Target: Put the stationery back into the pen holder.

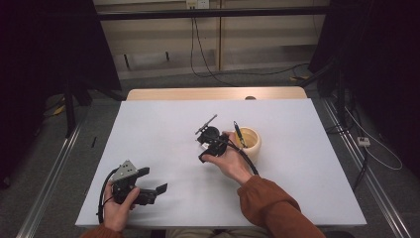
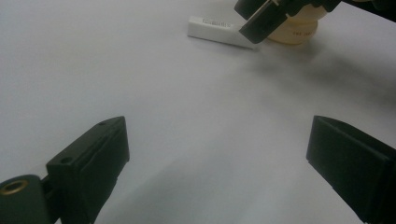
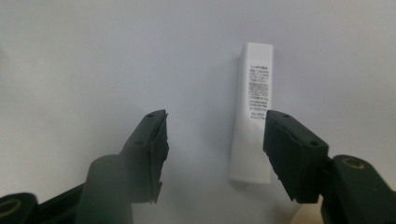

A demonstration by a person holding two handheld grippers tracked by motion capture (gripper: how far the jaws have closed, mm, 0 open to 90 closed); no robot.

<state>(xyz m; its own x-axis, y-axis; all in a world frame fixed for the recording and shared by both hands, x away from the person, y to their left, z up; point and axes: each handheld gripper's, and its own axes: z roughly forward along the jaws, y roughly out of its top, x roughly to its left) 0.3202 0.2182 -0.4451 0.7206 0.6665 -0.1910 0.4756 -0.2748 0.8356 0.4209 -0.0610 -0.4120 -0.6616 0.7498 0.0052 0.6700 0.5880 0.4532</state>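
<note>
While your right gripper (image 3: pixel 212 144) is hanging low over the white table (image 1: pixel 163 148), its own view is showing a small white tube (image 3: pixel 254 112) lying flat, printed side up, between the two black jaws. The tube is sitting close against the inner face of the jaw on that view's right and well apart from the other. The pads are not pressing on it, so the jaws are standing partly apart with nothing clamped. In the high view your hand and the right gripper (image 1: pixel 210 141) are covering that spot, just beside the yellow cup (image 1: pixel 250 144), which is holding a dark pen (image 1: pixel 238 133). Your left gripper (image 1: pixel 148 183) is resting near the table's front left corner, jaws spread wide and empty. Its view is giving the tube (image 2: pixel 212 30) from the side, with the right gripper's jaw over one end and the cup (image 2: pixel 299 32) right behind.
</note>
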